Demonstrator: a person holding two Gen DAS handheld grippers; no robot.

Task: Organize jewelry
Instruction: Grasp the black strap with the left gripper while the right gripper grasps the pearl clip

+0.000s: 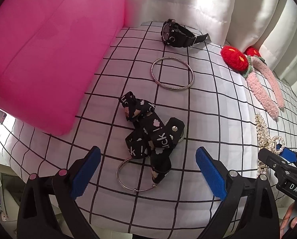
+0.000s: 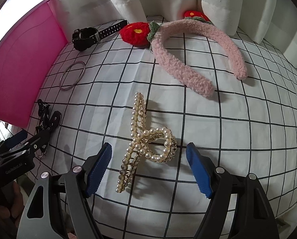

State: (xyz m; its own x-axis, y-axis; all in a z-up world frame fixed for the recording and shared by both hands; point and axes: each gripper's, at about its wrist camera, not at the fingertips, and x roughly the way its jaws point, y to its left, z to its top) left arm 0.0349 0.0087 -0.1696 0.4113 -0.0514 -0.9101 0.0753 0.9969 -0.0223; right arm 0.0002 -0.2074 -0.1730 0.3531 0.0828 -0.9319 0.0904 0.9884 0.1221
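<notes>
Nothing looks sorted yet, as far as I can judge. Everything lies loose on the checked desk point(image 2: 228, 139), and the pink box point(image 1: 39, 59) at my left shows no jewelry in the part I can see; I cannot see its inside.

My left tongs point(image 1: 146, 171) are spread wide and hold nothing. They hover over the black strap point(image 1: 148, 137), which lies tangled across a thin ring point(image 1: 126, 181). Beyond it sits a bangle point(image 1: 172, 73), and further back the watch point(image 1: 178, 34), near the curtain point(image 1: 208, 4).

My right tongs point(image 2: 149, 167) are also released and empty, with the pearl clip point(image 2: 142, 143) lying between the pads but touched by neither, as far as I can tell. The pink headband point(image 2: 188, 63) with its red flowers rests behind the clip, well apart from it.

So all six pieces remain to be moved: strap, ring, bangle, watch, clip and headband. The clip and the strap seem the nearest picks, one for each hand.
</notes>
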